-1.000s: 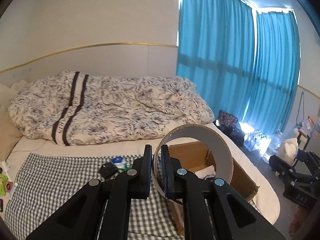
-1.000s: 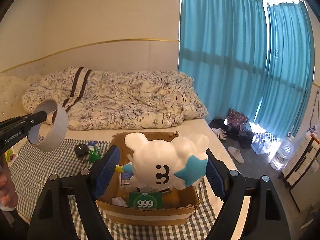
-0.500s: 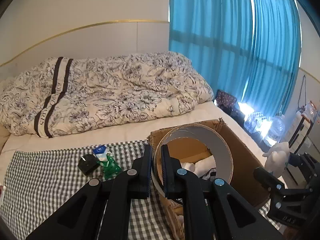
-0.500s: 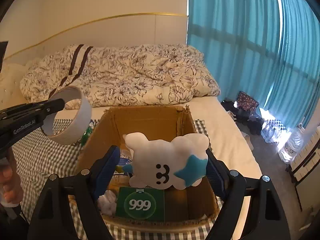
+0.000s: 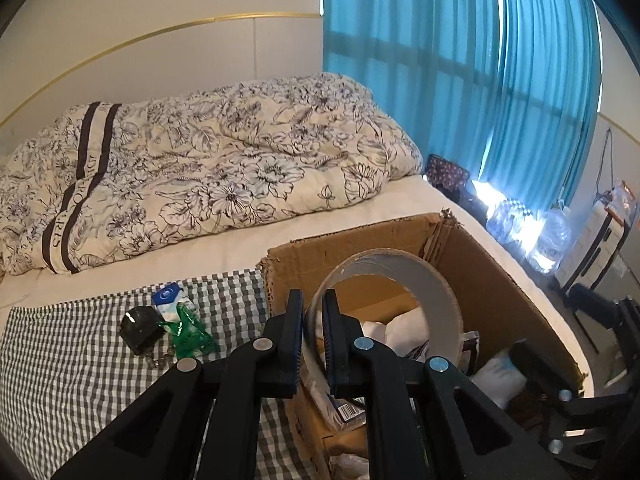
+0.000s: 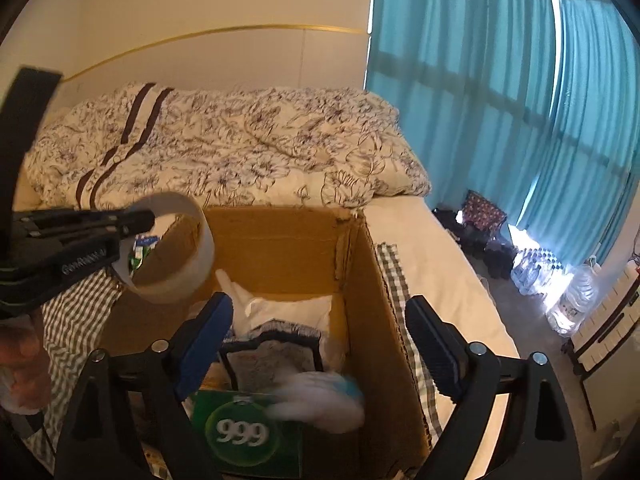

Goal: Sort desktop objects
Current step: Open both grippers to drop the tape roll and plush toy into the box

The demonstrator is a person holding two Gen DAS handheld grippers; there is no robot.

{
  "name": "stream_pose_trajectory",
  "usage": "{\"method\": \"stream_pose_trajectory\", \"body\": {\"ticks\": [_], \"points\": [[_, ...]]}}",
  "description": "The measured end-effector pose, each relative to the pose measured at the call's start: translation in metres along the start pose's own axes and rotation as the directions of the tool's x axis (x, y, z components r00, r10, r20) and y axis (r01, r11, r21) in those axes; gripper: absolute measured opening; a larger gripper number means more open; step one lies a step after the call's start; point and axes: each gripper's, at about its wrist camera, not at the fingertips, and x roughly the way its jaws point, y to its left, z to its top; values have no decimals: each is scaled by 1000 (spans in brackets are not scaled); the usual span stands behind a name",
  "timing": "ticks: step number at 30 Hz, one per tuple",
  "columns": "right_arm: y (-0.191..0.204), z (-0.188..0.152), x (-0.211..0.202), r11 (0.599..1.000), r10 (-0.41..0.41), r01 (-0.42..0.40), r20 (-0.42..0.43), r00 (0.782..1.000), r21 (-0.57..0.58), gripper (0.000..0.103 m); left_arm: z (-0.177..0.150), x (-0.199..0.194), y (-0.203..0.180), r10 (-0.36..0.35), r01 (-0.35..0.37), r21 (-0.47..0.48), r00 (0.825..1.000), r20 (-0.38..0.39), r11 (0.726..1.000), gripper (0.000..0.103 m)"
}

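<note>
Currently: left tool [image 5: 310, 320] clamped on tape roll [image 5: 400, 280] wall, lower centre of left wrist view, roll held over near-left corner of open cardboard box [image 5: 472, 264]. Right tool [image 6: 320, 340] spread wide apart, gripping nothing, above box interior. White plush toy [image 6: 320, 398], blurred, inside box beside green "999" package [image 6: 244, 432], lower centre. Box on checked cloth [image 5: 72, 360] on bed.

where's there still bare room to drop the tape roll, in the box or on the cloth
Box: bare cardboard along the far wall; its near half is crowded with white bags and the green 999 pack. Checked cloth: bare left of the black object and green packet.
</note>
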Motion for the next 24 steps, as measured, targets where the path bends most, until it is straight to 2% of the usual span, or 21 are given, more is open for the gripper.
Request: {"method": "stream_pose_trajectory", "body": {"ticks": [5, 7, 8, 9, 14, 17, 22, 24], "points": [[-11, 1, -2, 998, -25, 24, 20, 999, 54, 92, -3, 7, -9, -10, 10, 21, 1000, -18, 1000, 12], [-16, 1, -1, 997, -24, 23, 14, 1000, 71, 92, -4, 9, -11, -13, 14, 25, 1000, -25, 1000, 22], [-17, 1, -1, 997, -24, 23, 13, 1000, 74, 92, -4, 9, -12, -17, 17, 26, 999, -32, 1000, 38], [-18, 1, -3, 997, -25, 24, 15, 1000, 76, 92, -4, 9, -13, -18, 19, 26, 999, -35, 999, 49], [-20, 4, -11, 997, -26, 24, 33, 999, 78, 92, 0, -6, -13, -17, 17, 28, 1000, -8, 999, 50], [-18, 8, -20, 997, -23, 19, 45, 999, 80, 93, 4, -19, -15, -17, 17, 41, 1000, 10, 999, 55], [-9, 15, -41, 997, -23, 17, 80, 997, 72, 93, 10, -46, -8, -7, 5, 29, 999, 52, 1000, 56], [-5, 18, -51, 998, -23, 16, 93, 995, 66, 94, 11, -58, 0, 0, -1, 9, 998, 67, 1000, 62]]}}
